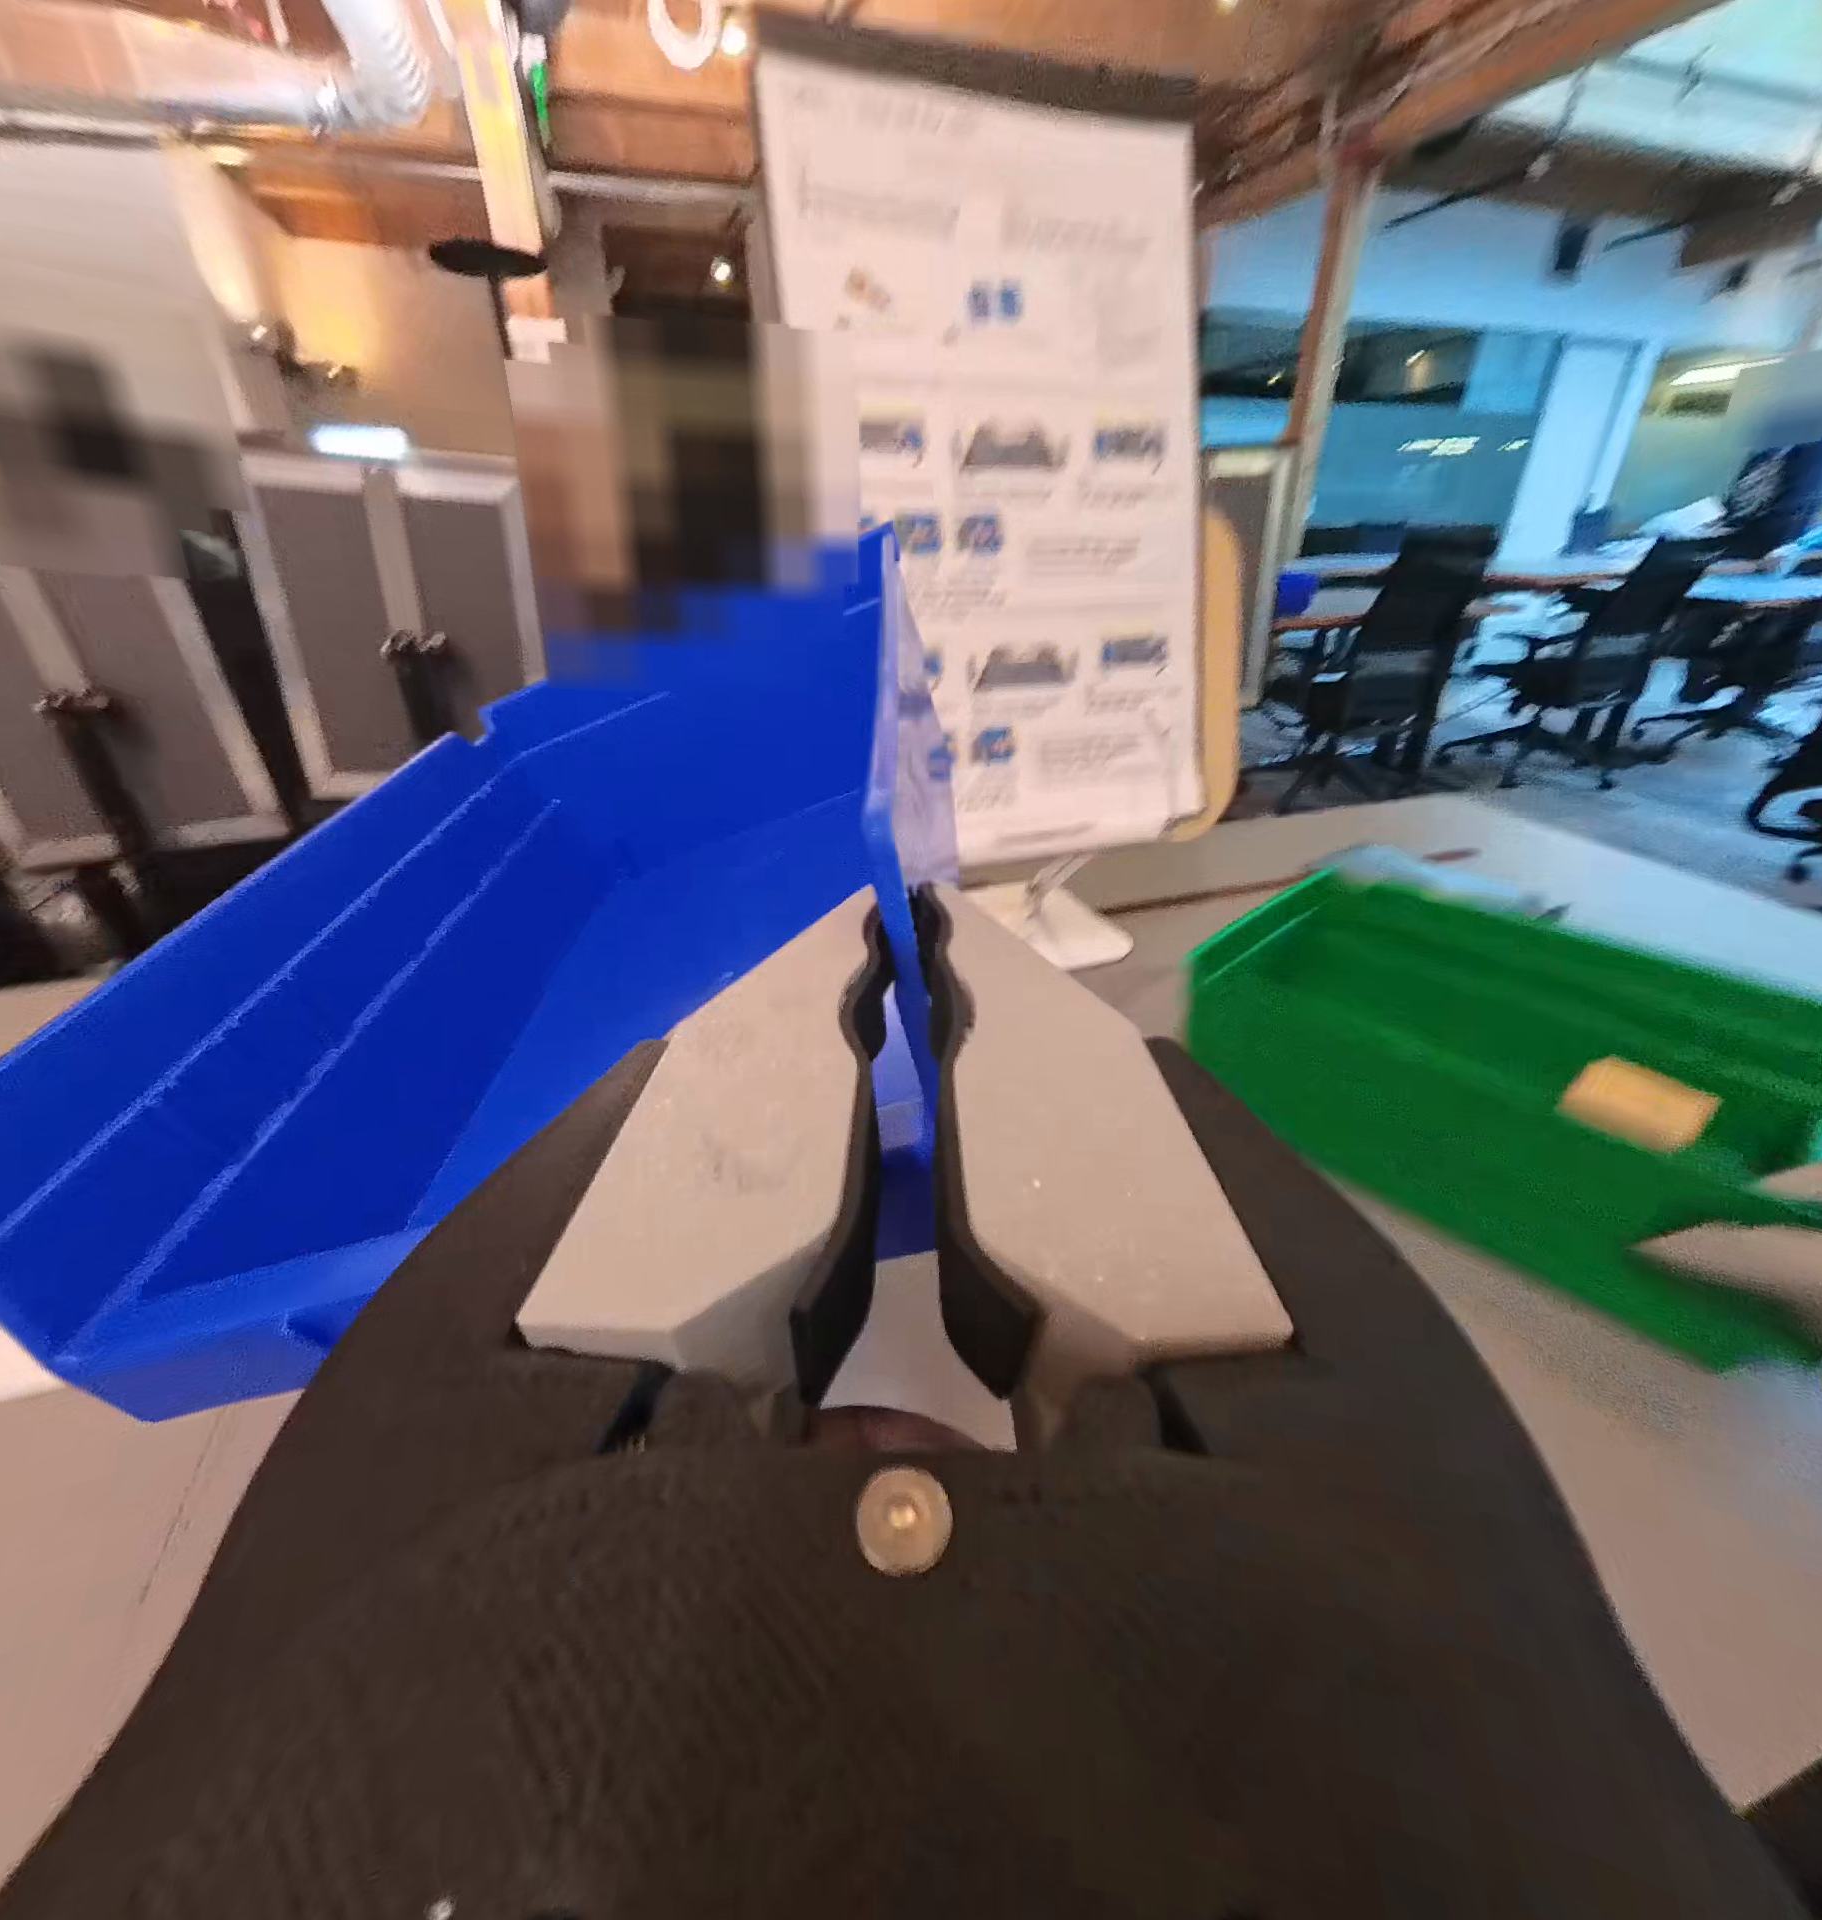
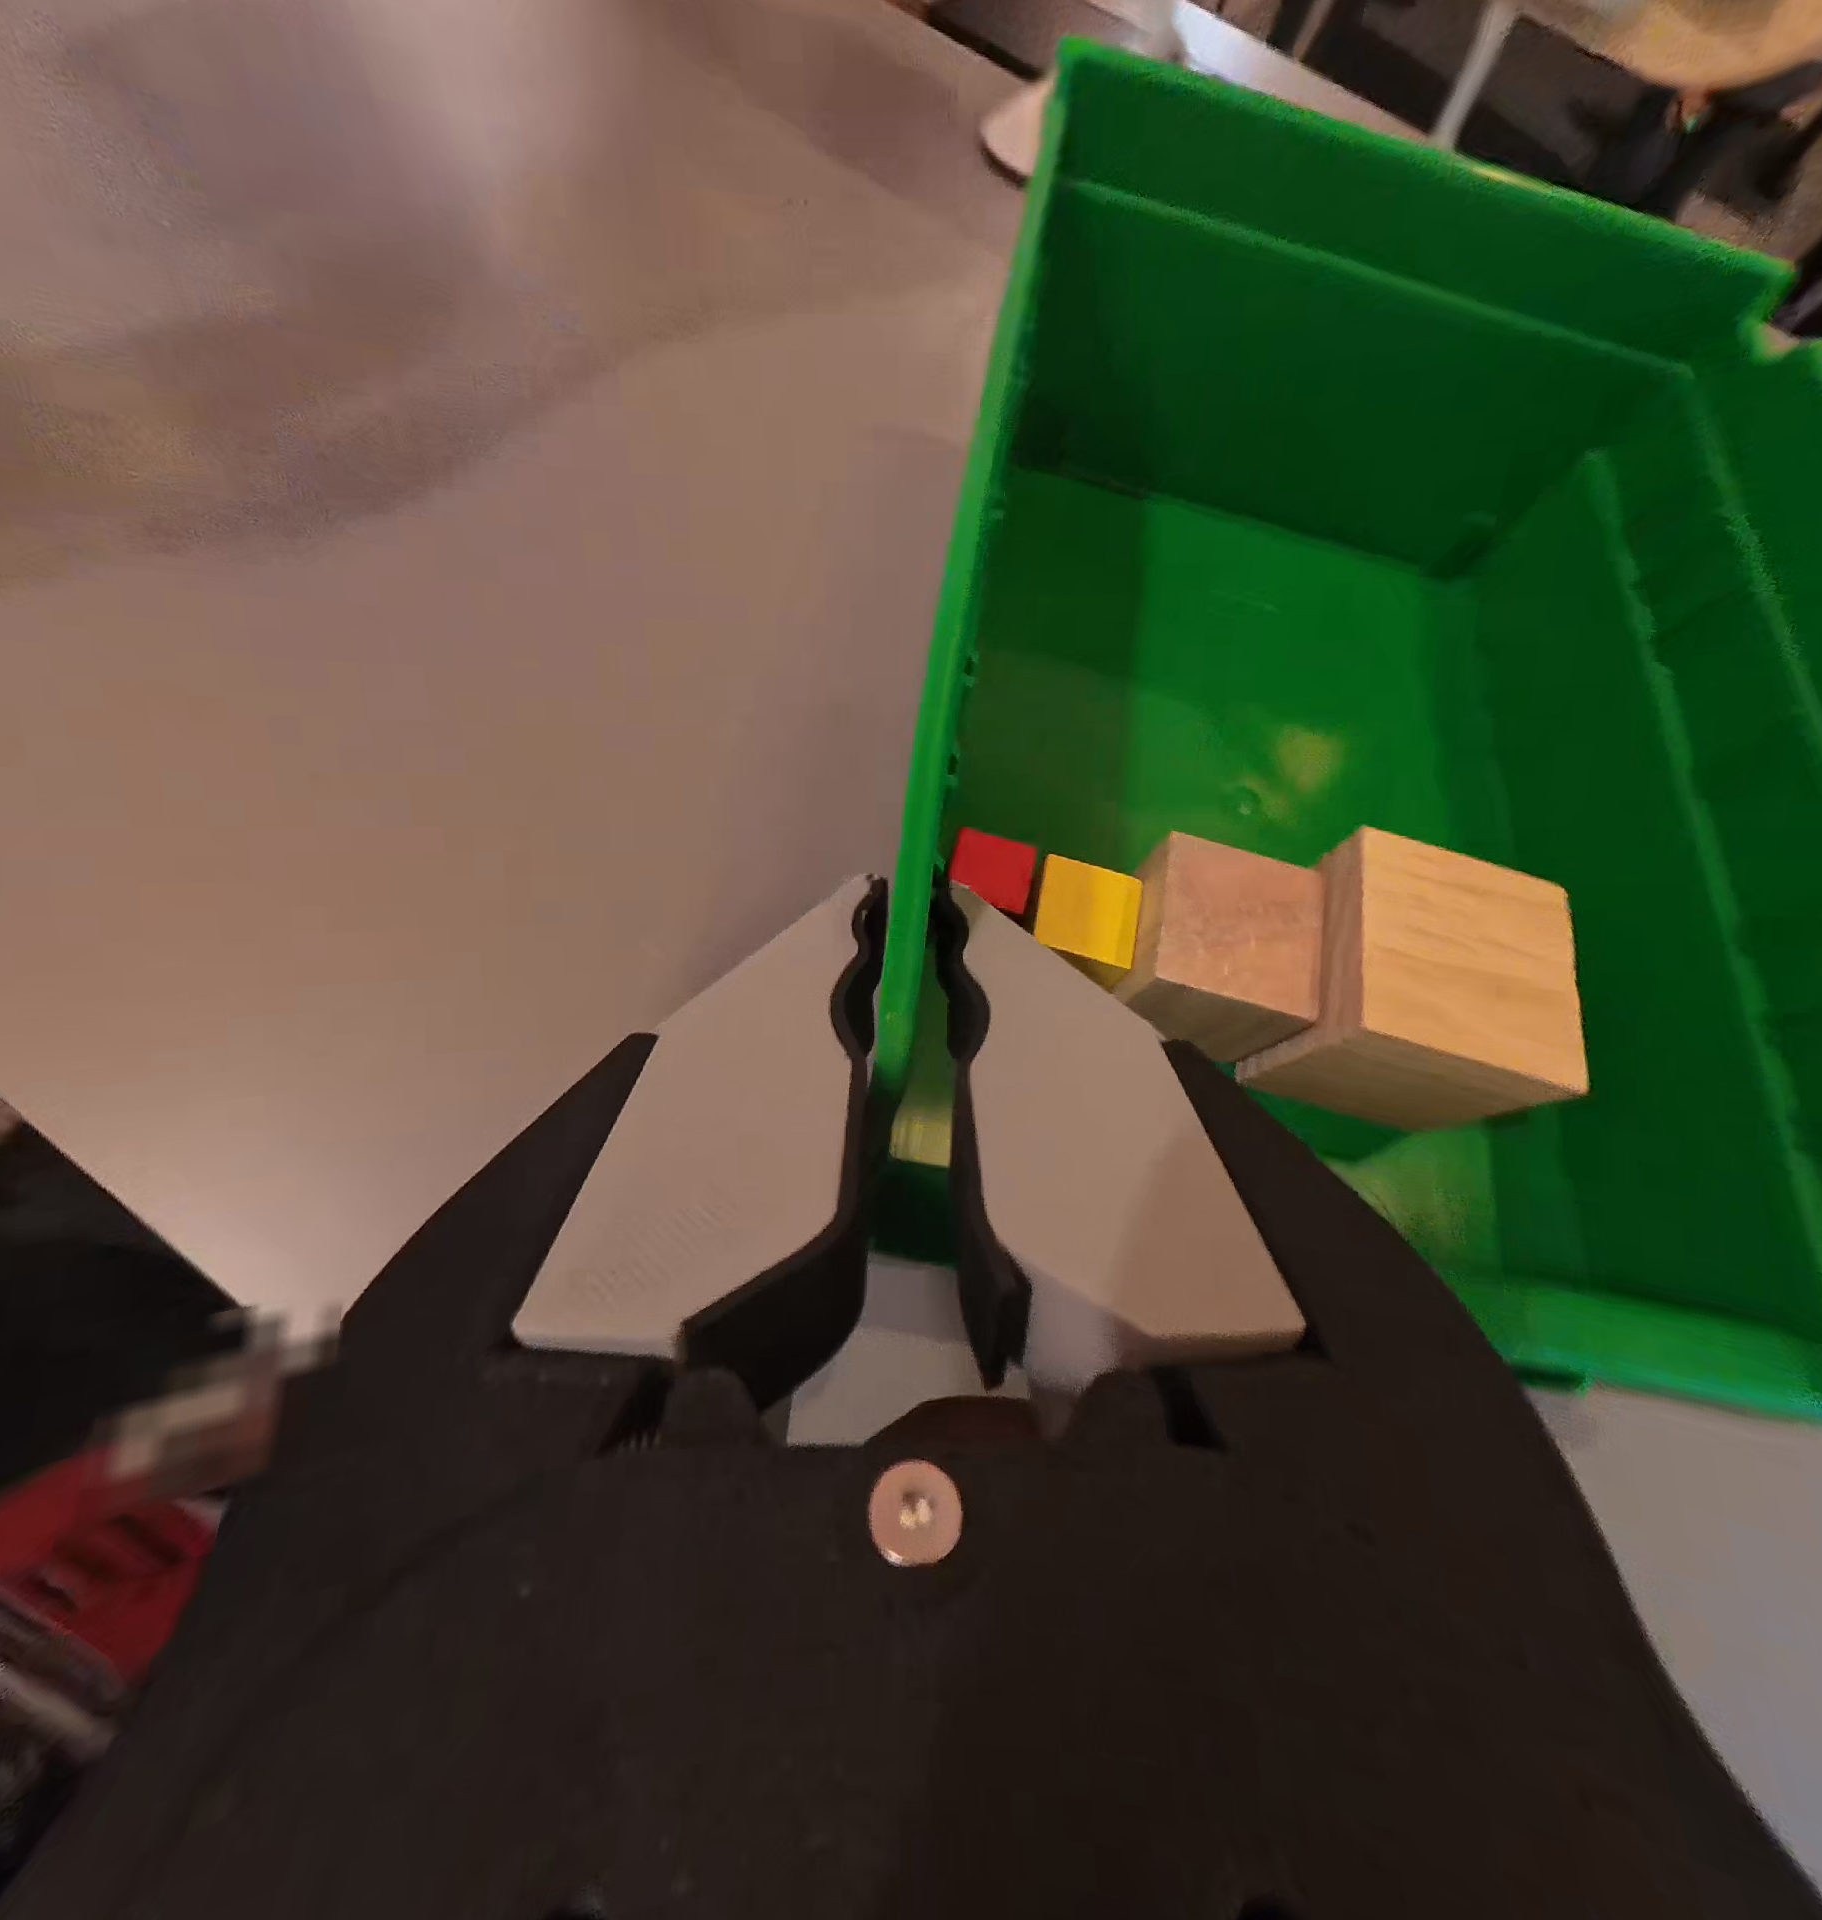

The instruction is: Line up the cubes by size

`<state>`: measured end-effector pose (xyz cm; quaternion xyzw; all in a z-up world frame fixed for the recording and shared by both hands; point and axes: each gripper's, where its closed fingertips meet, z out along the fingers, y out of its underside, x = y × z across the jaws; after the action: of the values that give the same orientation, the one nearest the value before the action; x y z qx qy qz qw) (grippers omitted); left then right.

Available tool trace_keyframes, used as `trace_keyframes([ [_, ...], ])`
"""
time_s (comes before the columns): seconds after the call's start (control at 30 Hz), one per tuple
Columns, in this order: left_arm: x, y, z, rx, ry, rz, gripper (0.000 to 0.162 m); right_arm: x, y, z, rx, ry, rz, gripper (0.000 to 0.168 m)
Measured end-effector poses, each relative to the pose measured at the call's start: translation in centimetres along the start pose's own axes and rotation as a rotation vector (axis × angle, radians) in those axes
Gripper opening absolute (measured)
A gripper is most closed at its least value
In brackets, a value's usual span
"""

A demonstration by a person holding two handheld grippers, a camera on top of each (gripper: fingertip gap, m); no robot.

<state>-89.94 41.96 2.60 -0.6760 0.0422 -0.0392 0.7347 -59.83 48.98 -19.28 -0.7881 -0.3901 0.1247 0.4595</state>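
Right gripper (image 2: 909,909) clamps green bin (image 2: 1406,343) wall; cubes (image 2: 1239,935) sit lined at 3 o'clock, small to big. Left gripper (image 1: 904,914) pinches blue bin (image 1: 315,997) wall. Move bin level so row stays put.

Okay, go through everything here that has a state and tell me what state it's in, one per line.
Left gripper: shut on the blue plastic bin's wall.
Blue plastic bin: lifted and tilted, looks empty.
Right gripper: shut on the green plastic bin's wall.
Green plastic bin: open, holding four cubes.
Small red cube, yellow cube, mid-sized wooden cube, largest wooden cube: in a row, ordered by size.
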Motion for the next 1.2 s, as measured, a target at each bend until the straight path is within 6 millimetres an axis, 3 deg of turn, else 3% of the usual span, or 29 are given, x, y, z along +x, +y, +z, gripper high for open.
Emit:
trace_keyframes([
  [0.13,5.8,-6.1,3.1,0.058,0.115,0.042,0.001,-7.2,-4.3,3.6,0.057,-0.099,0.084,0.001],
  [0.27,12.5,-9.6,6.2,0.086,0.23,0.052,0.001,-15.0,-8.2,6.4,0.117,-0.176,0.12,0.002],
  [0.43,19.9,-10.4,9.7,0.036,0.339,0.097,0.0,-22.9,-12.2,9.1,0.195,-0.203,0.093,0.006],
  [0.53,23.7,-9.8,11.5,0.0,0.388,0.12,0.0,-24.6,-12.2,7.7,0.223,-0.269,0.027,0.037],
  [0.6,26.3,-8.8,11.9,-0.018,0.435,0.119,0.0,-22.8,-9.7,5.6,0.183,-0.305,0.015,0.039],
  [0.67,29.2,-7.3,11.5,-0.031,0.499,0.113,0.0,-19.0,-6.4,3.1,0.166,-0.343,-0.001,0.04],
  [0.77,32.8,-4.4,10.8,-0.082,0.602,0.121,0.001,-9.5,-1.4,-1.6,0.216,-0.265,0.016,0.046],
  [0.87,35.9,-0.5,10.5,-0.17,0.677,0.08,0.001,-0.8,2.2,-8.0,0.309,-0.139,0.055,0.051],
  [0.97,39.3,5.6,10.7,-0.243,0.686,0.091,0.001,7.3,2.8,-15.2,0.404,0.091,0.065,0.056],
  [1.03,41.6,10.0,11.0,-0.303,0.69,0.078,0.001,11.0,1.8,-18.9,0.436,0.187,0.068,0.057],
  [1.07,42.8,11.7,11.1,-0.314,0.7,0.067,0.001,12.2,1.3,-20.0,0.432,0.206,0.069,0.058],
  [1.13,44.3,13.3,11.6,-0.25,0.657,0.103,0.002,13.5,0.6,-20.9,0.384,0.208,0.069,0.064],
  [1.2,45.9,14.5,11.7,-0.224,0.664,0.09,0.001,13.2,0.1,-20.4,0.325,0.161,0.06,0.066],
])
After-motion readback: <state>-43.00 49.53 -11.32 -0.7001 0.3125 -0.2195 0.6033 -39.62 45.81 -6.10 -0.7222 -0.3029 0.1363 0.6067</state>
